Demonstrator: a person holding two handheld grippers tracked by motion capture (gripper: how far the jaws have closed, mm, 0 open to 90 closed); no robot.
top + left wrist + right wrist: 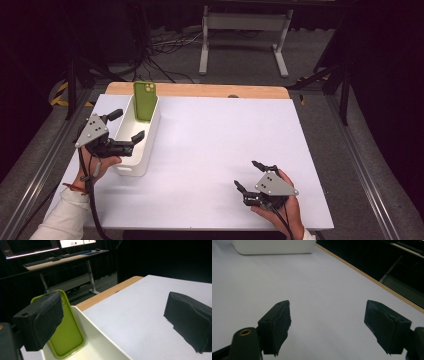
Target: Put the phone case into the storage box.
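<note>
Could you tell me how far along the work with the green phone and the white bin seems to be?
Looks done: the green phone stands upright against the far end of the white bin. In hand: nothing; the left gripper is open astride the bin's near wall, and the right gripper rests open over the bare table. Left: probably just drawing the left gripper away.

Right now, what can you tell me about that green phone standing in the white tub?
The green phone wears a lime-green case that looks rubbery, with a raised rim around its back and a cluster of camera lenses near the top. It stands upright on its short edge at the far end of the white tub, leaning against the tub's end wall, back facing the person. The left gripper hangs open nearby, not touching it.
</note>
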